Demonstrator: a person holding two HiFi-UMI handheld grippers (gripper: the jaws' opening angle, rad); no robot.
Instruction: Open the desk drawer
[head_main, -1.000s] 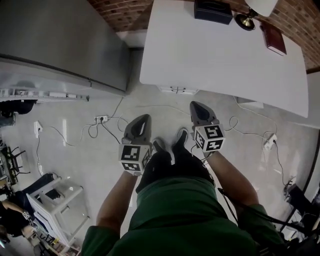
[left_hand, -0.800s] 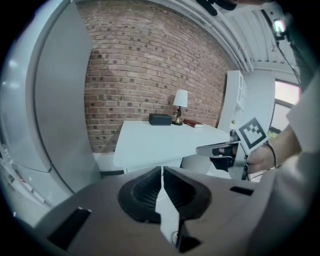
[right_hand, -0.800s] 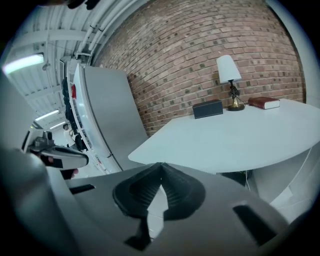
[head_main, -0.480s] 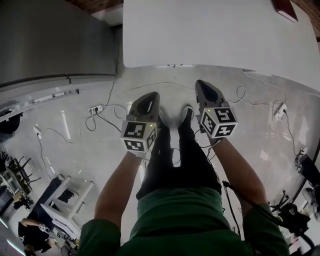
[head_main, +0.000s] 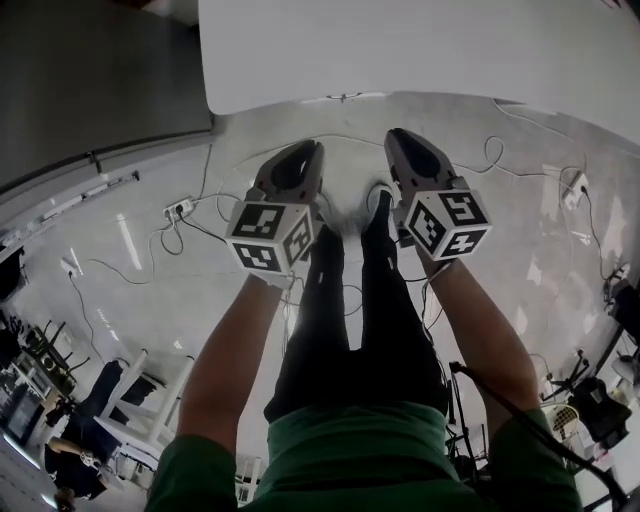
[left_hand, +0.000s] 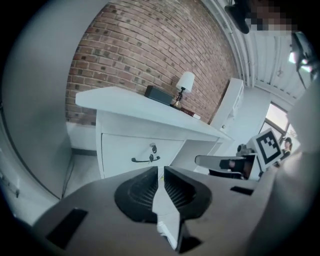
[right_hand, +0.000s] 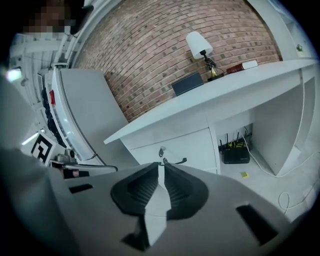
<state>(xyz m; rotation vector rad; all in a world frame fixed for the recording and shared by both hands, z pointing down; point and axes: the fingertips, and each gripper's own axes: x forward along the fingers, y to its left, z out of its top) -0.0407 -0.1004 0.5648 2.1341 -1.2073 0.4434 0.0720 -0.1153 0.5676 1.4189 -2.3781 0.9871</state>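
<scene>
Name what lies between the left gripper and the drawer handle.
Nothing solid: the left gripper view shows only open air between the left gripper and the drawer handle. The shut fingers are empty.

Desk (left_hand: 125, 103) smooth matt white; brick wall (left_hand: 150, 50) rough; floor (head_main: 160, 290) glossy; drawer handle (left_hand: 145, 160) dark metal.

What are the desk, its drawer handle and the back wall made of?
Desk: likely painted wood or laminate; flat matte white panels.
Drawer handle: probably metal; thin, dark, curved bar.
Wall: exposed brick; red-brown courses, pale mortar joints.
</scene>
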